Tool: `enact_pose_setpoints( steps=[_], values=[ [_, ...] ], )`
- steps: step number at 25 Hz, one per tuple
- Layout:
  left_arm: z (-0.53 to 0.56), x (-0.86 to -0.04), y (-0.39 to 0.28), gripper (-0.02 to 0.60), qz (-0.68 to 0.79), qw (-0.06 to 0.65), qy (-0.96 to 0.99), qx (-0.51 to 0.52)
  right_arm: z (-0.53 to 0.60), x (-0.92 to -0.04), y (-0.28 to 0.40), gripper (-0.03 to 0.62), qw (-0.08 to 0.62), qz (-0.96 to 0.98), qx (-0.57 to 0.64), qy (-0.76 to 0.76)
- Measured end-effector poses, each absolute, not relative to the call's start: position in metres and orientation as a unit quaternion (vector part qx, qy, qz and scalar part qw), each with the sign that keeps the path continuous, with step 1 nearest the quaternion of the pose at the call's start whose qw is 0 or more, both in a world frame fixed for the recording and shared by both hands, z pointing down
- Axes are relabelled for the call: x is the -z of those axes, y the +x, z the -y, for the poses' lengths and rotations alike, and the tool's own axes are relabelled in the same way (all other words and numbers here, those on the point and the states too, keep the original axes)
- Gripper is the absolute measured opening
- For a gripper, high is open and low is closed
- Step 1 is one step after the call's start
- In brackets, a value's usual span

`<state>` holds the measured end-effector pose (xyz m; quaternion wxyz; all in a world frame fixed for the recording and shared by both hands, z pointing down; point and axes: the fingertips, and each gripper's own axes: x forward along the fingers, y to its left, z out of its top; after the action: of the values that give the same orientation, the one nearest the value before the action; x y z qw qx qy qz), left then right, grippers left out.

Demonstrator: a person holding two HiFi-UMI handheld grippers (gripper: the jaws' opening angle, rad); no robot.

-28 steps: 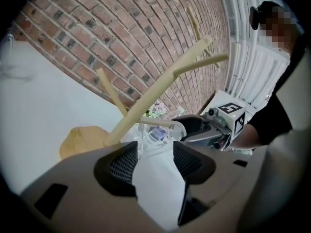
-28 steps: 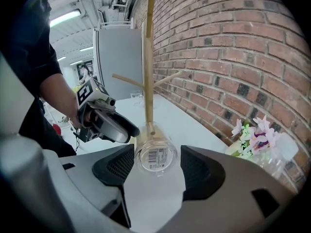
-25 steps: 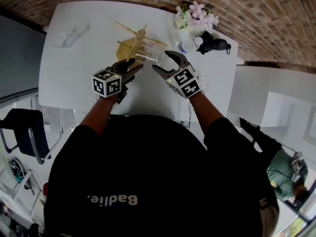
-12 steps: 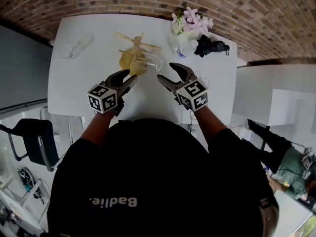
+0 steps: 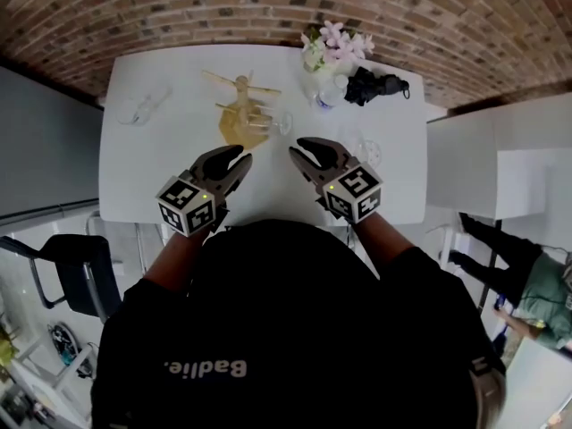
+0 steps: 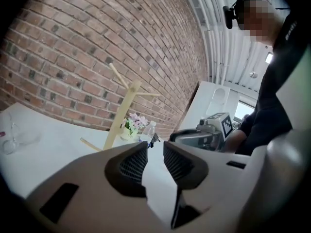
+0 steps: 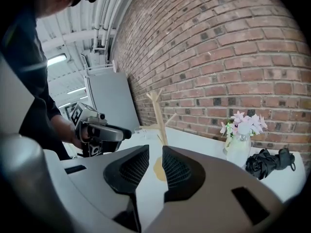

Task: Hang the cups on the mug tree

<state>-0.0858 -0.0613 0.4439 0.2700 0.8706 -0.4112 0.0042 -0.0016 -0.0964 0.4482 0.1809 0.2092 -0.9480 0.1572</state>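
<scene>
Head view: the mug tree (image 5: 241, 105) is seen standing on the white table (image 5: 143, 172) in the upper middle of the frame. One glass cup (image 5: 281, 121) sits at the end of its lower right peg. It is apparently hung there, though the clear glass makes the contact hard to confirm. A second glass cup (image 5: 143, 107) lies near the table's upper left corner, well apart from the tree. A third glass cup (image 5: 367, 153) is seen just right of the right gripper (image 5: 297, 147). The left gripper (image 5: 239, 156) is held beside the right one at mid-frame, and both are short of the tree and touching nothing.

In the two gripper views each pair of jaws has just been closing and is seen narrowly parted. The ribbed pads face across a slim gap with only table showing between them. Nothing is held by either.

The step in hand is judged to be the gap between cups, with one cup seemingly placed and both grippers empty. For the next move the jaws would have to be spread wide again. One gripper would then be brought to an unhung cup, the nearer one at the right being the easier reach. That cup would have to be gripped by its wall so that it can be lifted and lined up with a free peg.
</scene>
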Motion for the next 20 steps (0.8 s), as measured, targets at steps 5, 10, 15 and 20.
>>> enact_pose_setpoints(
  steps=[5, 10, 15, 20],
  values=[
    [0.056, -0.410, -0.073, 0.066, 0.401, 0.236, 0.885, -0.007, 0.083, -0.424, -0.004, 0.046, 0.147, 0.954, -0.154, 0.211],
    [0.052, -0.387, -0.062, 0.038, 0.392, 0.207, 0.896, -0.019, 0.076, -0.405, -0.003, 0.036, 0.123, 0.958, -0.152, 0.211],
    [0.051, -0.375, -0.057, 0.017, 0.401, 0.180, 0.898, -0.024, 0.070, -0.400, 0.000, 0.031, 0.109, 0.960, -0.149, 0.210],
    [0.049, -0.383, -0.052, 0.003, 0.408, 0.179, 0.895, -0.031, 0.065, -0.406, 0.001, 0.029, 0.111, 0.959, -0.155, 0.209]
  ],
)
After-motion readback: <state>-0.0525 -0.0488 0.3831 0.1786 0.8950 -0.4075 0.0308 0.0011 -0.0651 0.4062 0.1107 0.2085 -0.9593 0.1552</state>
